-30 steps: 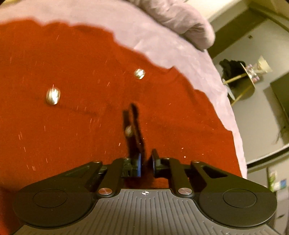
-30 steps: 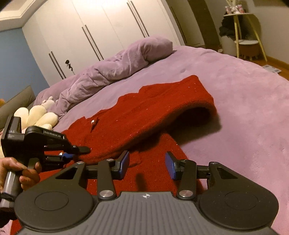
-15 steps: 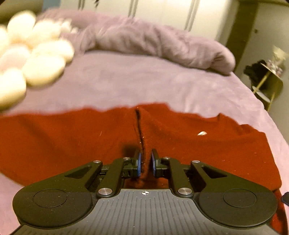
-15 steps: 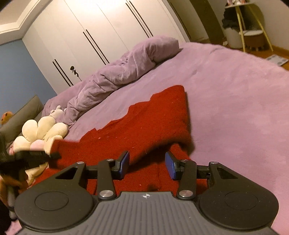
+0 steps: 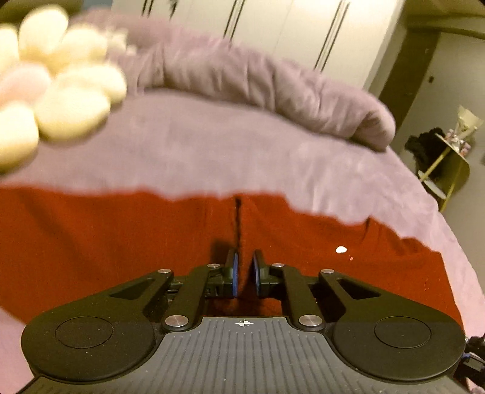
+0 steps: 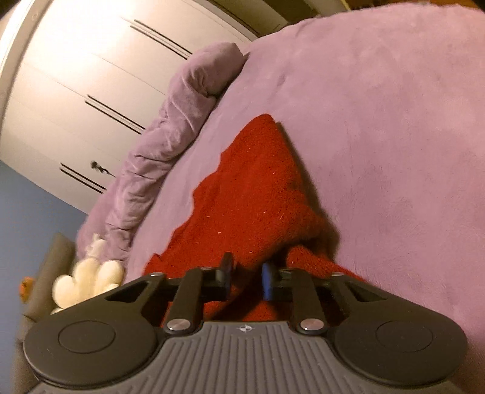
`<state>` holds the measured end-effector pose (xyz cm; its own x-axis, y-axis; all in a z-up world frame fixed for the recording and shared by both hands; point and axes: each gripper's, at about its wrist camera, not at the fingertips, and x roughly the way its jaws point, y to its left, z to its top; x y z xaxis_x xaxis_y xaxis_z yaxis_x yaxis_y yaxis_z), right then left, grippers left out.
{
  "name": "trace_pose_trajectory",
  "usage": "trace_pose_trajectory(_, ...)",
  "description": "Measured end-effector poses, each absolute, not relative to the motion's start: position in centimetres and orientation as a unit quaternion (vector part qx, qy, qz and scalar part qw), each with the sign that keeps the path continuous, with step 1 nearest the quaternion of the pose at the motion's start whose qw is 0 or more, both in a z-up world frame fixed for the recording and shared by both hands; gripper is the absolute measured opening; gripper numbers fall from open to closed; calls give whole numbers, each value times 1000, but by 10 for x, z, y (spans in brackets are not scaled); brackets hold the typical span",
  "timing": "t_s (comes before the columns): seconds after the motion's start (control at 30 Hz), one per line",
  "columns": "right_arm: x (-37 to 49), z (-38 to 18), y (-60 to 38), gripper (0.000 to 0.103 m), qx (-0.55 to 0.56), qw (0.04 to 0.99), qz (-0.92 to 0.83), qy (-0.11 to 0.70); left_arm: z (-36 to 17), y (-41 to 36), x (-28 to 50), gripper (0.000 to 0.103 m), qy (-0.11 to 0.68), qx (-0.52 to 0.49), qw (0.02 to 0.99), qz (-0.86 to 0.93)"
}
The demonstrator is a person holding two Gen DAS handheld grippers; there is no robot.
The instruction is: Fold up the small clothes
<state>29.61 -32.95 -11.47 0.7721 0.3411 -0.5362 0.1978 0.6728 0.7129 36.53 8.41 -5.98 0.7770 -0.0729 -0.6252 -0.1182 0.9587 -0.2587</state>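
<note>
I've got the left gripper [image 5: 244,272] pinched tight on a ridge of the red sweater [image 5: 121,242] spread crosswise on the purple bed [image 5: 242,151], right gripper [image 6: 245,278] closing on its folded edge, sweater running diagonally away.

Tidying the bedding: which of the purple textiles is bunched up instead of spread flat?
The purple duvet, heaped in a long roll beside the wardrobe. The purple bedspread lies flat, with the red garment on it.

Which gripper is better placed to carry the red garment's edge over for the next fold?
Probably the left gripper: it pinches a ridge of the red garment. The right gripper is closing with the bunched garment between its fingers.
</note>
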Motion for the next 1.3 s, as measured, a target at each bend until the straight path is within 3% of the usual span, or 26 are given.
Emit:
trace_pose_trajectory(0.17,301,-109,-308,13,348,874,86,330,-52,93,366,12,316,-116,941,37)
trace_pose_trajectory(0.23,301,-115,-312,18,351,872,66,334,-65,96,365,12,337,-113,934,40)
trace_pose_trajectory(0.43,296,-120,-336,12,399,866,39,299,-93,88,364,12,371,-105,922,38)
trace_pose_trajectory(0.63,299,-112,-328,9,294,911,-14,288,-87,75,369,12,350,-94,932,23)
trace_pose_trajectory(0.93,309,-114,-298,9,183,934,-18,306,-108,76,376,13,385,-78,919,37)
trace_pose_trajectory(1.07,304,-104,-291,14,147,934,-16,325,-105,72,374,13,387,-63,919,41)
trace_pose_trajectory(1.13,296,-97,-287,22,140,934,-11,329,-103,71,373,12,388,-63,919,41)
trace_pose_trajectory(1.3,274,-79,-269,23,93,945,-8,313,-100,73,370,12,388,-65,919,41)
